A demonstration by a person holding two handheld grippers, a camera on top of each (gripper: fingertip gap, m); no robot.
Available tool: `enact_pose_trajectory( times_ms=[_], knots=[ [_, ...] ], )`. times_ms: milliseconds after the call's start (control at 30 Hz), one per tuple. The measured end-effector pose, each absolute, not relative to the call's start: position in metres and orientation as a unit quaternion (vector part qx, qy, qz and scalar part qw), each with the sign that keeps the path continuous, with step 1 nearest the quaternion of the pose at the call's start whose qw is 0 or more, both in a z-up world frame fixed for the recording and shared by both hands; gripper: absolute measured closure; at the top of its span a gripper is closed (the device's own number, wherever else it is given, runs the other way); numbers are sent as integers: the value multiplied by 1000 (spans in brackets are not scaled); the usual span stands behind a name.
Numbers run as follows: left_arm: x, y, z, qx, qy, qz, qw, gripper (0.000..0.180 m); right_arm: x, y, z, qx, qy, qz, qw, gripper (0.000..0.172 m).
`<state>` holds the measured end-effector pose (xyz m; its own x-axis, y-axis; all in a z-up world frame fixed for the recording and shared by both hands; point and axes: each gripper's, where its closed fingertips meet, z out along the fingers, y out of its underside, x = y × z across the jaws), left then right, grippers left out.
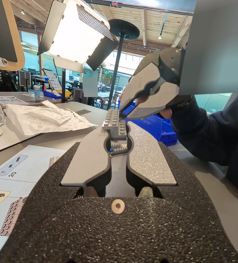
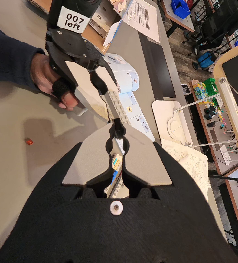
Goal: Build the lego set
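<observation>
Left wrist view, taken from left to right: a crumpled white paper bag printed with brick outlines (image 1: 44, 121) is lying on the grey table (image 1: 87, 111), and an open pale-blue instruction booklet (image 1: 23, 170) is spread just in front of it, apparently so that its pages can be consulted. At the centre, a stepped grey assembly of studded plastic bricks (image 1: 115, 123) is being gripped between the fingertips of the left gripper (image 1: 116, 133), studs upward and lifted off the table, seemingly to keep it steady for the other tool. From the right, the right gripper (image 1: 123, 115) is being brought down at a slant onto the far studs; its jaws are clenched on a small black brick piece (image 1: 121, 113), which is touching the top of the assembly. A blue plastic bin (image 1: 158, 128) is standing behind it, beside a dark sleeve (image 1: 208, 135). In the right wrist view, a small orange piece (image 2: 29, 142) is lying alone on the table at the left, well apart from the grippers, and the black piece (image 2: 117, 128) is being pinched between the right gripper's tips against the assembly's end.
</observation>
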<state>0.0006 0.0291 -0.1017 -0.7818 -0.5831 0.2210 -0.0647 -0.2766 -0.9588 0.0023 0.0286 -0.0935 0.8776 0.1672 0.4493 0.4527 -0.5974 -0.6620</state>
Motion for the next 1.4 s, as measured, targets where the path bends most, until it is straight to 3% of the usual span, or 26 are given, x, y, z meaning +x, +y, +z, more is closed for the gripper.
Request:
enact_pose_trajectory(
  times_ms=[467,1033,1400],
  knots=[
    [2,33,-101,-290,568,-751,172,163,-5,27,-94,-859,-230,-190,417,160],
    [6,29,-107,-304,587,-723,200,163,-10,15,-100,-657,-257,-554,443,150],
    [0,14,-109,-276,615,-706,218,163,-9,8,-111,-649,-258,-571,431,145]
  ],
)
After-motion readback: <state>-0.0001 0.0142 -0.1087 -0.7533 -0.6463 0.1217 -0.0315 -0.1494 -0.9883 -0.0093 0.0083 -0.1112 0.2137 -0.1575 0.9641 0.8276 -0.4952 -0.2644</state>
